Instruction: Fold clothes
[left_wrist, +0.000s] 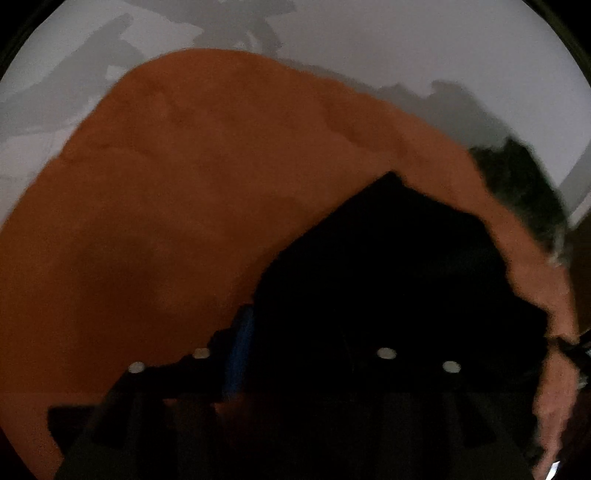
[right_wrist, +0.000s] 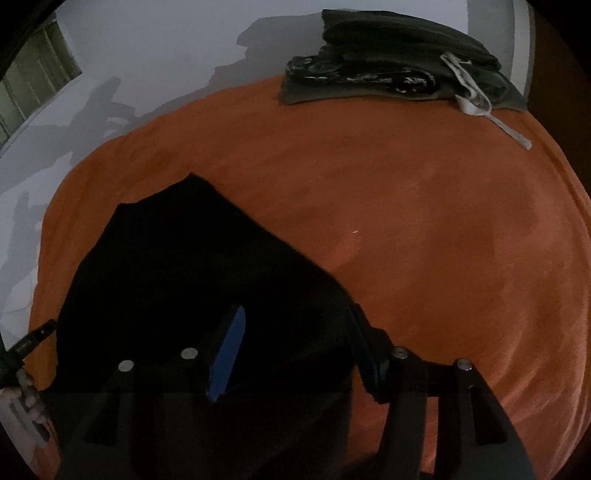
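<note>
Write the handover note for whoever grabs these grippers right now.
Right gripper: open, nothing clamped, over the near edge of the black garment.
Left gripper: too dark to read; it sits over the same black garment.
The garment lies flat on the orange blanket, apparently folded over.
Done: dark folded clothes stacked at the far edge.
Left: finish folding the black piece and add it to the stack.

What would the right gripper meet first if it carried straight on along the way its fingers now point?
Most likely the black garment: the right gripper stands open, pointing down at its near right edge, which lies on the orange blanket. Depth is unclear, so the outer finger might land on bare blanket instead.
</note>
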